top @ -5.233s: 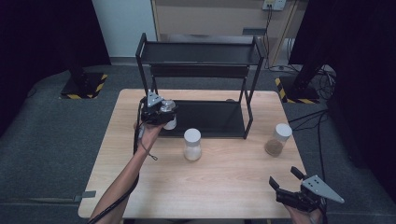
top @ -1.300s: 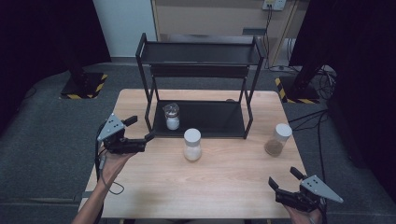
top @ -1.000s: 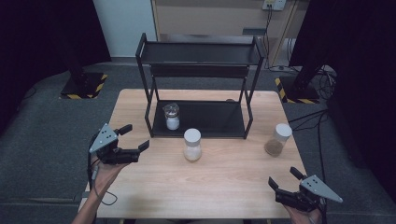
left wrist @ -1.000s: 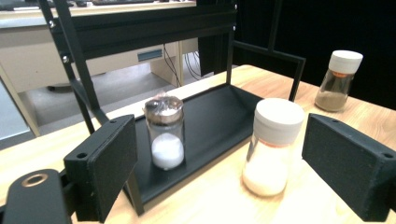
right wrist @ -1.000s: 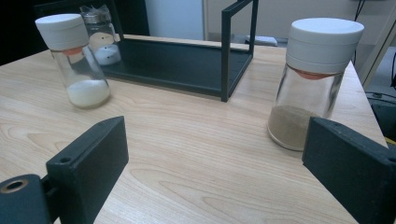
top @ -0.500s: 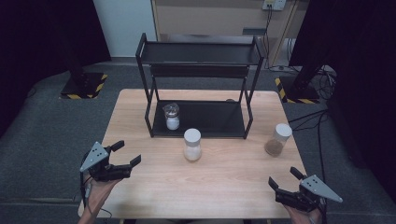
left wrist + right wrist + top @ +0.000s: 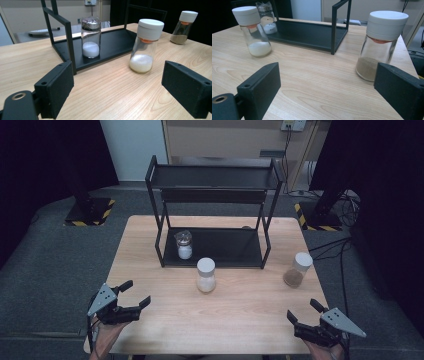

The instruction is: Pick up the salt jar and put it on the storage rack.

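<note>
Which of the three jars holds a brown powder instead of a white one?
The jar at the table's right edge, white-capped, standing alone outside the rack. The other two hold white powder.

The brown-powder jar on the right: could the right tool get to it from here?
Probably yes. The right tool is open, and only bare table lies between it and the brown-powder jar, which stands alone, clear of the rack.

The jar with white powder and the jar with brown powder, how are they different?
The jar with white powder stands mid-table, just in front of the black rack; the jar with brown powder stands near the table's right edge. One holds white grains, the other brown. Both stand upright, have white caps and are mostly empty.
</note>
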Available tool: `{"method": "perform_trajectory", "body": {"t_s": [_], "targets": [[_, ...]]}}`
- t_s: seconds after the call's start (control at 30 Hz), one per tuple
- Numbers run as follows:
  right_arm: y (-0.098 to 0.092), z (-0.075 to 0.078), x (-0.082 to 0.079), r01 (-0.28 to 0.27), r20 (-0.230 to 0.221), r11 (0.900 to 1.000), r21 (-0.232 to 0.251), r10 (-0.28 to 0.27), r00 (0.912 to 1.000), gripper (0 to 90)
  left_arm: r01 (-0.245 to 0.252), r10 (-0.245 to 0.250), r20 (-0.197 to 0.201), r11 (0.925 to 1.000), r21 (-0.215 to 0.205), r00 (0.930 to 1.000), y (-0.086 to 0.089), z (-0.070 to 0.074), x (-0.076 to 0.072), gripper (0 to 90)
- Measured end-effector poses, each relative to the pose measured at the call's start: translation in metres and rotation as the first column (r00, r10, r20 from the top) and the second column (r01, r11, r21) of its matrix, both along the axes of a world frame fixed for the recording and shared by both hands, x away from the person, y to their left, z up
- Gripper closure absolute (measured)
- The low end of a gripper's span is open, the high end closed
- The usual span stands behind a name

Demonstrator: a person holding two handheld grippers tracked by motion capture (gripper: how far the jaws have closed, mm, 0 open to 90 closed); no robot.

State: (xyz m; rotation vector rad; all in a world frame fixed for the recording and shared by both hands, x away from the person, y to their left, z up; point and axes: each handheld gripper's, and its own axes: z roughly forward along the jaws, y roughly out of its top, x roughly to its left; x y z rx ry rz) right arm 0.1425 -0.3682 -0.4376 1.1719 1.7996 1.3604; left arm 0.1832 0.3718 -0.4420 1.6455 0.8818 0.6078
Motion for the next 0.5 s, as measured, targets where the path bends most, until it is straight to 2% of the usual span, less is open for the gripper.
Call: {"method": "perform_trajectory", "body": {"t_s": [0.23, 0.33, 0.5], "targets": [[0.000, 0.000, 0.000, -0.007, 0.004, 1.000, -0.003, 0.007, 1.0000, 7.1, -0.021, 0.021, -0.010, 0.9997, 0.007, 0.9997, 0.008, -0.008, -0.010, 9.3], [0.000, 0.000, 0.000, -0.009, 0.004, 1.000, -0.002, 0.009, 0.9999, 7.2, -0.025, 0.025, -0.030, 0.9997, -0.002, 0.9992, 0.013, -0.010, -0.011, 8.7], [0.000, 0.000, 0.000, -0.013, 0.004, 1.000, -0.001, 0.013, 0.9999, 7.2, -0.031, 0.031, -0.020, 0.9995, 0.007, 0.9993, 0.015, -0.011, -0.015, 7.8]]}}
